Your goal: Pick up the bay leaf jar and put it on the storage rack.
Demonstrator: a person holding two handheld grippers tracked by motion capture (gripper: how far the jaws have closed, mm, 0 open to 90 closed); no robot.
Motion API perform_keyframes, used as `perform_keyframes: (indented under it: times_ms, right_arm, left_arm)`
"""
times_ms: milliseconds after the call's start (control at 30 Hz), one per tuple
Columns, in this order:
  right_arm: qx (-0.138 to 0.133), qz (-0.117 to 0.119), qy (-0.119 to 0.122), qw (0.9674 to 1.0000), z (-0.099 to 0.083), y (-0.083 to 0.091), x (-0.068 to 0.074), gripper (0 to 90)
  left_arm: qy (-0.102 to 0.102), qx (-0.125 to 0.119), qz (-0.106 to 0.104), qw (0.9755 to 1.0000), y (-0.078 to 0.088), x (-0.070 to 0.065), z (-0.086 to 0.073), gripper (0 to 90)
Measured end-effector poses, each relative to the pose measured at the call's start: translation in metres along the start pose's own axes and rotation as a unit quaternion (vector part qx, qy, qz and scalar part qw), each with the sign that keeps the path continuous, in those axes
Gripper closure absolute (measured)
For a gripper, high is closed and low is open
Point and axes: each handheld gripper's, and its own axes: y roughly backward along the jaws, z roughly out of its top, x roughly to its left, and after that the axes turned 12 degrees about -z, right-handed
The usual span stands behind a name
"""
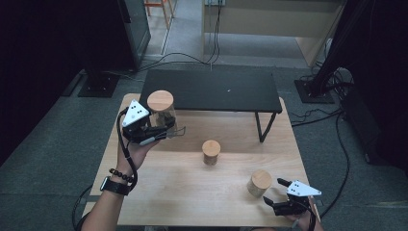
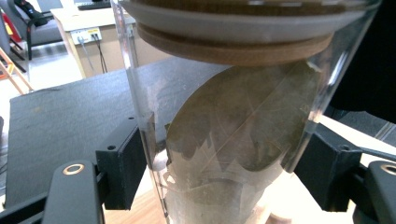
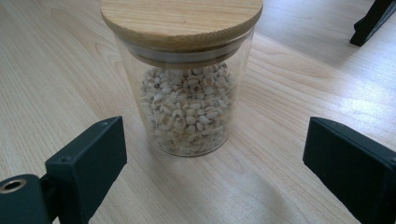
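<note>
Carrying the leaf jar (image 1: 161, 111) in the left tool (image 1: 153, 129), clamped on its glass, at 10 o'clock over the counter (image 1: 192, 192); keeping it upright is advisable. Right tool (image 1: 278, 193) is resting apart by the grain jar (image 1: 260, 182).

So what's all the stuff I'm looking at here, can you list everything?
Jar of dried leaves: one, clear glass with wooden lid, brown leaves inside, held up by the left gripper over the table's left side.
Jar of pale grains: one, clear glass, wooden lid, standing on the table in front of the right gripper.
Middle jar: one, wooden lid, table centre; contents unclear.
Table: one, light wood.
Black shelf: one, at the table's far edge.
Cables: several, black, on the grey floor.
Left gripper: black, shut on the leaf jar.
Right gripper: black, open, near right corner.
</note>
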Motion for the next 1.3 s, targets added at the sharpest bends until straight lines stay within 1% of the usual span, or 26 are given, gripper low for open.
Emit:
perform_keyframes:
  times_ms: [200,333,400,500,667,700,733,767,933,1000,1033,1133,1233,1267,1300]
  right_arm:
    - [0.000,0.001,0.001,1.0000,0.000,0.000,0.000,6.2]
    - [0.001,0.001,0.001,1.0000,0.000,0.000,0.000,6.2]
    - [0.001,0.001,0.002,1.0000,0.000,0.000,0.000,6.2]
    - [0.001,0.002,0.002,1.0000,0.000,0.000,0.000,6.2]
    - [0.001,0.002,0.003,1.0000,0.000,0.000,0.000,6.2]
    - [0.001,0.002,0.003,1.0000,0.000,0.000,0.000,6.2]
    - [0.001,0.002,0.004,1.0000,0.000,0.000,0.000,6.2]
    - [0.001,0.002,0.004,1.0000,0.001,0.000,0.000,6.2]
    - [0.002,0.002,0.004,1.0000,0.001,0.000,0.000,6.2]
    - [0.002,0.003,0.004,1.0000,0.001,0.000,0.000,6.2]
    - [0.002,0.003,0.004,1.0000,0.001,0.000,0.000,6.2]
    - [0.002,0.003,0.004,1.0000,0.001,0.000,-0.001,6.2]
    - [0.002,0.004,0.004,1.0000,0.001,0.000,-0.001,6.2]
    - [0.002,0.004,0.004,1.0000,0.001,0.000,-0.001,6.2]
    - [0.002,0.004,0.004,1.0000,0.001,0.000,-0.001,6.2]
  left_arm:
    - [-0.002,-0.001,0.003,1.0000,-0.008,0.005,0.011,25.5]
    - [-0.011,0.004,0.012,0.9999,-0.011,0.006,0.019,25.4]
    - [-0.010,0.001,0.013,0.9999,-0.011,0.010,0.022,25.5]
    - [-0.006,0.001,0.020,0.9998,-0.013,0.015,0.027,25.4]
    - [0.000,-0.002,0.025,0.9997,-0.018,0.023,0.032,25.5]
    - [0.000,-0.002,0.025,0.9997,-0.018,0.023,0.032,25.5]
    - [0.003,-0.001,0.027,0.9996,-0.020,0.027,0.034,25.4]
    - [0.003,-0.001,0.027,0.9996,-0.020,0.027,0.034,25.5]
    - [0.004,0.005,0.034,0.9994,-0.029,0.033,0.040,25.4]
    - [-0.001,0.011,0.042,0.9991,-0.034,0.034,0.045,25.4]
    - [-0.001,0.011,0.042,0.9991,-0.034,0.034,0.045,25.5]
    - [0.000,0.015,0.047,0.9988,-0.041,0.039,0.050,25.5]
    - [0.007,0.010,0.047,0.9988,-0.046,0.046,0.050,25.5]
    - [0.007,0.010,0.047,0.9988,-0.046,0.046,0.050,25.5]
    - [0.017,0.005,0.046,0.9988,-0.050,0.050,0.050,25.4]
